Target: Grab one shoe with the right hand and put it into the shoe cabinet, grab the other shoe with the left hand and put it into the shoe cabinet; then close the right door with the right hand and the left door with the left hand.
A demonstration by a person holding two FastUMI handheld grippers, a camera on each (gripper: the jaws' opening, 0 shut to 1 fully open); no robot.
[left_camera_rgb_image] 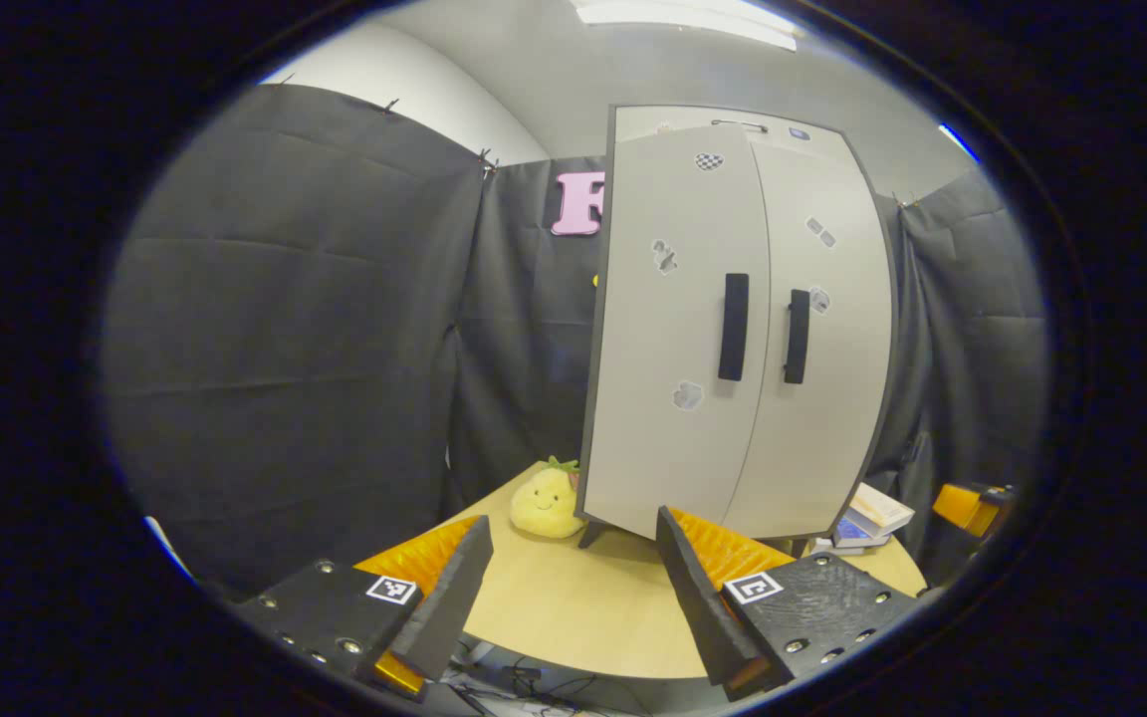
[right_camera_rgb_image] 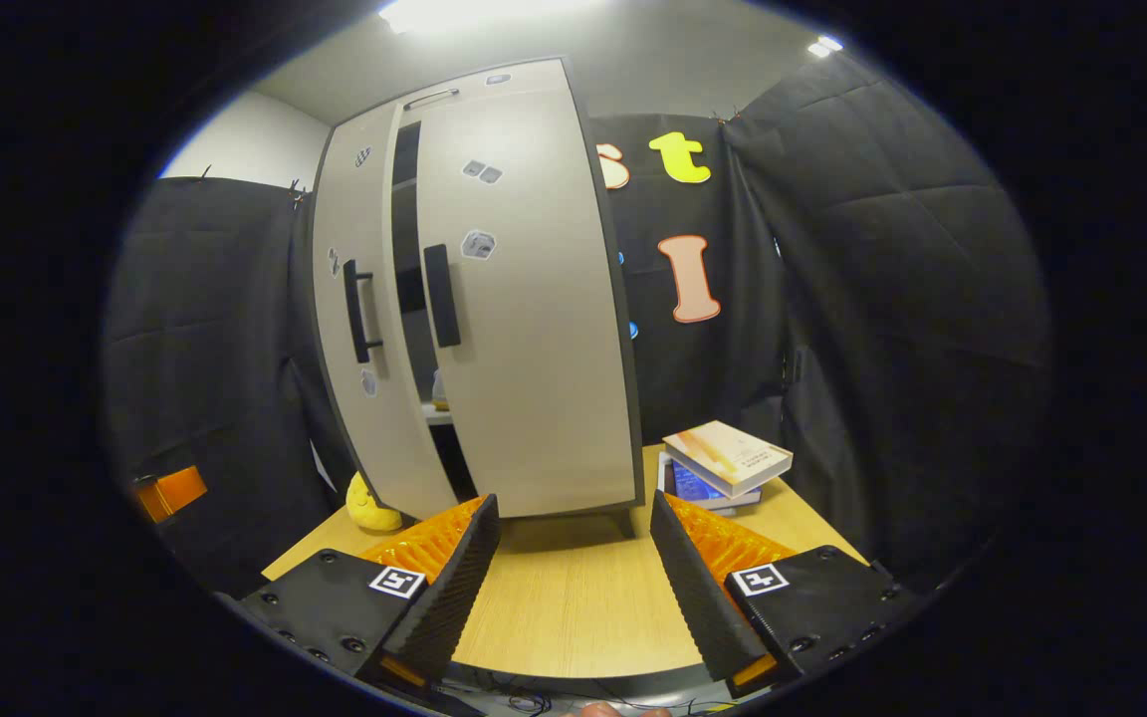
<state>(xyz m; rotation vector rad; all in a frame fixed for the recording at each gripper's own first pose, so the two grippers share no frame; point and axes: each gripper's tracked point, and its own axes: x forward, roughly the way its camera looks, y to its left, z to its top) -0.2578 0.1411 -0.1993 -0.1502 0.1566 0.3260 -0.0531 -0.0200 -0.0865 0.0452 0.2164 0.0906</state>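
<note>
Right hand-held gripper [right_camera_rgb_image: 573, 563] gapes empty — shoe cabinet [right_camera_rgb_image: 474, 299] interior mostly hidden.

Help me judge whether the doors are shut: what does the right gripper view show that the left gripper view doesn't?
Right gripper view: a dark gap between the doors, with a shelf edge inside. Left gripper view: the door seam looks closed from its angle. Both: shoe cabinet, black handles, yellow plush, books, wooden table, and an open claw each: left claw, right claw.
</note>
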